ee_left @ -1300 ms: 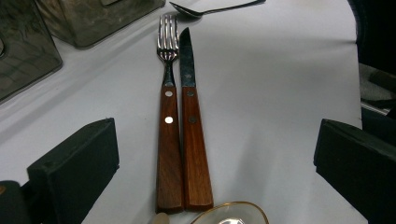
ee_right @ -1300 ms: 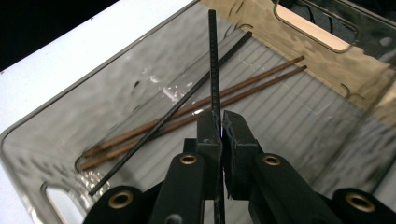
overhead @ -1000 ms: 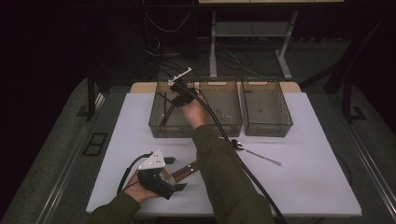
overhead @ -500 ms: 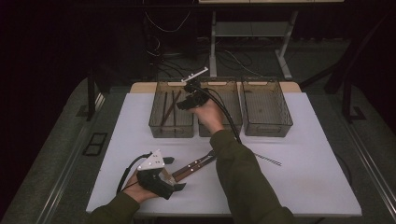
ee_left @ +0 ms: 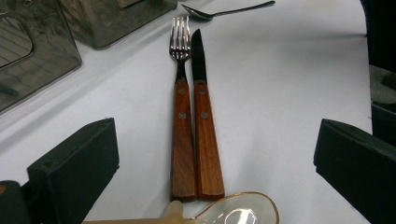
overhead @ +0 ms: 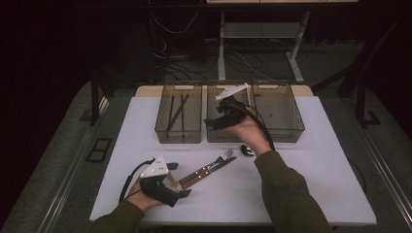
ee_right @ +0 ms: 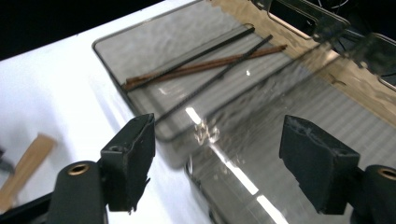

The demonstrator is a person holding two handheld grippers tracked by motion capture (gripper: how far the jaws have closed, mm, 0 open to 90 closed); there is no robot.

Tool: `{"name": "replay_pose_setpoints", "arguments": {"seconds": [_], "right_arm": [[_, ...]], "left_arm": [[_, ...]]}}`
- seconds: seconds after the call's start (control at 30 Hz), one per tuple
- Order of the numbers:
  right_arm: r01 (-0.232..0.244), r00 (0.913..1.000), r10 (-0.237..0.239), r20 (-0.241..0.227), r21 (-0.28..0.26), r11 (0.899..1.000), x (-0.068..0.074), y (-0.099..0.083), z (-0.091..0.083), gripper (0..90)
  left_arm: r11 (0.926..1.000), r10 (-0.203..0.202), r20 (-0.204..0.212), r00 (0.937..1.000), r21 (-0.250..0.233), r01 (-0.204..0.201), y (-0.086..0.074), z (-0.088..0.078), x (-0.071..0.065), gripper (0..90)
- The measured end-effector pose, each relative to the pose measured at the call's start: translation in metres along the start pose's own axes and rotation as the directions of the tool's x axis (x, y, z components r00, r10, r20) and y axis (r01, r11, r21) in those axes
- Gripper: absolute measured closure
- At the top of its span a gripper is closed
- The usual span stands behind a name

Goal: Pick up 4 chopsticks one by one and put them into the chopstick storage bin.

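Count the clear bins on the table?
3, in a row along the table's far edge: left bin holding chopsticks, middle bin under the right gripper, right bin. None seems hidden.

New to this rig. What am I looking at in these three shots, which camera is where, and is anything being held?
No robot: a person holds a two-fingered handheld gripper in each hand. The high view looks down on the white table; the other two cameras ride on the grippers.

On the table: three clear bins, the left one holding chopsticks, plus a wooden-handled fork and knife side by side, a metal spoon and a pale spoon.

The left gripper rests open facing the fork and knife. The right gripper, over the bins, has just been opening. Both hold nothing.
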State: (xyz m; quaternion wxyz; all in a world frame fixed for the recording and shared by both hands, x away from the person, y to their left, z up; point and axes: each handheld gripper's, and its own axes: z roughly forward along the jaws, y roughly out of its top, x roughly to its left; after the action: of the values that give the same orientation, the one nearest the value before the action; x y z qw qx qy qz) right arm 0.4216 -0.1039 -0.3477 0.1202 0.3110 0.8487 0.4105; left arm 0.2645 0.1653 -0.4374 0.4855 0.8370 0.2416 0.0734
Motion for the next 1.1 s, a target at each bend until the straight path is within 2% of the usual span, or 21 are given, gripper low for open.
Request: {"name": "replay_pose_setpoints", "arguments": {"seconds": [0.1, 0.17, 0.33, 0.4, 0.73, 1.1], "right_arm": [[-0.002, 1.0000, 0.002, -0.001, -0.019, 1.000, -0.003, -0.013, -0.013, 26.2], [-0.022, 0.9996, 0.021, -0.018, -0.027, 0.999, -0.004, -0.022, -0.021, 26.1], [-0.034, 0.9989, 0.033, -0.035, -0.053, 0.998, -0.009, -0.044, -0.040, 25.7], [-0.055, 0.9978, 0.053, -0.039, -0.065, 0.996, -0.010, -0.054, -0.048, 25.7], [-0.095, 0.9947, 0.091, -0.049, -0.089, 0.991, -0.018, -0.094, -0.075, 25.7], [-0.091, 0.9959, 0.090, -0.014, -0.091, 0.992, -0.023, -0.126, -0.095, 25.7]], "left_arm": [[1.0000, 0.003, -0.002, 1.0000, 0.005, -0.003, -0.001, 0.001, 0.001, 0.0], [0.9999, 0.006, -0.001, 1.0000, 0.016, -0.006, 0.000, 0.000, 0.002, 0.0], [0.9999, 0.009, -0.003, 1.0000, 0.009, -0.009, 0.000, -0.001, 0.001, 0.0], [1.0000, 0.006, -0.005, 1.0000, 0.008, -0.006, -0.001, -0.001, 0.001, 0.0], [0.9998, 0.009, -0.009, 0.9999, 0.018, -0.009, 0.000, 0.000, 0.000, 0.0], [0.9997, 0.010, -0.018, 0.9998, 0.020, -0.010, -0.001, 0.000, 0.000, 0.0]]}}
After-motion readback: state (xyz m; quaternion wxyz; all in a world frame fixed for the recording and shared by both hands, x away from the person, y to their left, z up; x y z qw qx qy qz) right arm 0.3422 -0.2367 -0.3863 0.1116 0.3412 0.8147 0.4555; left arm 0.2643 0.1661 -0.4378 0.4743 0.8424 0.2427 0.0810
